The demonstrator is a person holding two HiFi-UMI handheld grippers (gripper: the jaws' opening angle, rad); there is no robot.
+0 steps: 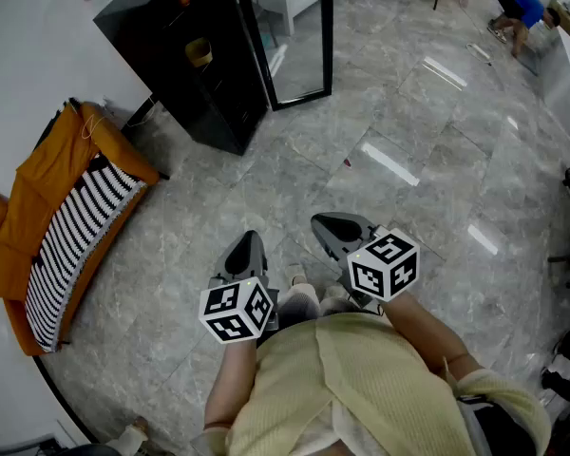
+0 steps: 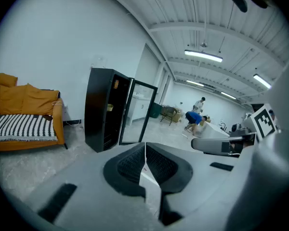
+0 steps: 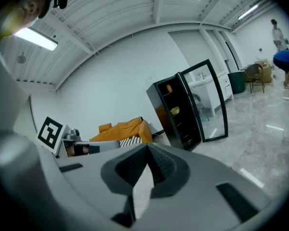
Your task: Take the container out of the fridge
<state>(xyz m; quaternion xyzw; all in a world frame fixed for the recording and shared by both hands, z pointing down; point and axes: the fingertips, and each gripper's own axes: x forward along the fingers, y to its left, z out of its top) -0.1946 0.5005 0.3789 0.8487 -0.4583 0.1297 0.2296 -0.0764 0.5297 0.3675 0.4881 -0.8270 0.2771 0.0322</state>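
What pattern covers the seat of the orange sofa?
The seat has black and white stripes, clearest in the head view.

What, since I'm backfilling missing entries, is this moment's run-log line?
stage: away from fridge | door: open | yellow container: inside fridge | left claw: shut, empty | right claw: shut, empty

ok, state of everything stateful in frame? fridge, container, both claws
fridge door: swung wide open.
yellow container: on a shelf inside the fridge, not yet taken out.
left claw: shut, nothing in it, far from the fridge.
right claw: shut, nothing in it, far from the fridge.
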